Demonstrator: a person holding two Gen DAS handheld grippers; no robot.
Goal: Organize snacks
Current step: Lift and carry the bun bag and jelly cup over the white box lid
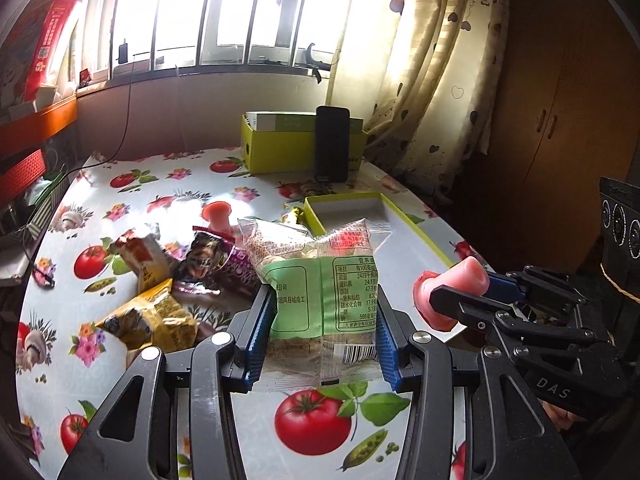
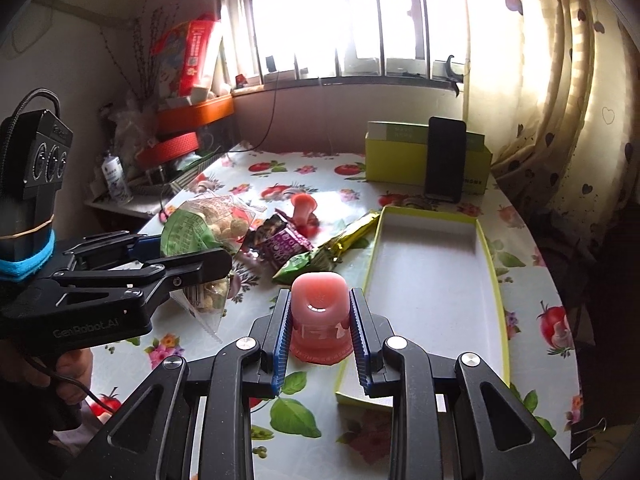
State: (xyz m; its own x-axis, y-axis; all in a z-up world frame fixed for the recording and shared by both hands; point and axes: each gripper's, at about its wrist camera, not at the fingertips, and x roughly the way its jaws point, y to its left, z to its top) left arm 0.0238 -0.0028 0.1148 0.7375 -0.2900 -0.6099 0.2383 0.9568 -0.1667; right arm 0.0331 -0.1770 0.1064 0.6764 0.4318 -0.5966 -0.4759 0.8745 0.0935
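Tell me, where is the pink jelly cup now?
The pink jelly cup is held in the right gripper, above the table beside the near end of the empty tray.

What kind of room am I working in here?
Probably a room in someone's home: a table under a fruit-and-flower print cloth, a barred window with heart-patterned curtains, and a wooden cupboard beside it.

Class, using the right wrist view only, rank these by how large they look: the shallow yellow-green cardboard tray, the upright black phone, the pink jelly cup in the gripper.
1. Shallow yellow-green cardboard tray, clearly largest.
2 and 3. Pink jelly cup and upright black phone look alike; the cup is far nearer the camera, so unranked.
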